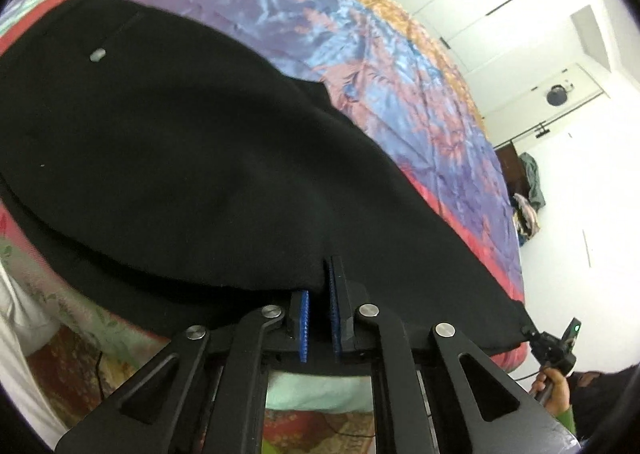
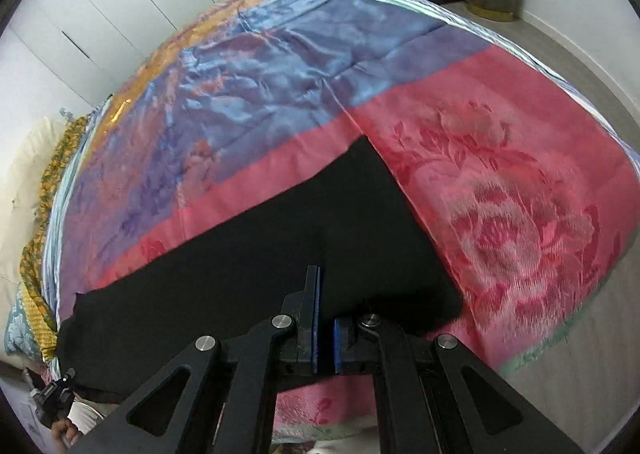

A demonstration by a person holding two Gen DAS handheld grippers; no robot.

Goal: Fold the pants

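Left gripper [image 1: 319, 308], right gripper [image 2: 327, 318]: black linkage arms, silver pivot screws, blue ridged pads on jaws.

Bed [image 2: 500, 174] under a pink, blue and orange floral quilt [image 1: 400, 74]; black pants [image 1: 180, 154] lie across its lower-frame edge.

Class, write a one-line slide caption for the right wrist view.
Right gripper clamps the edge of black pants spread on a pink and blue floral bedspread.
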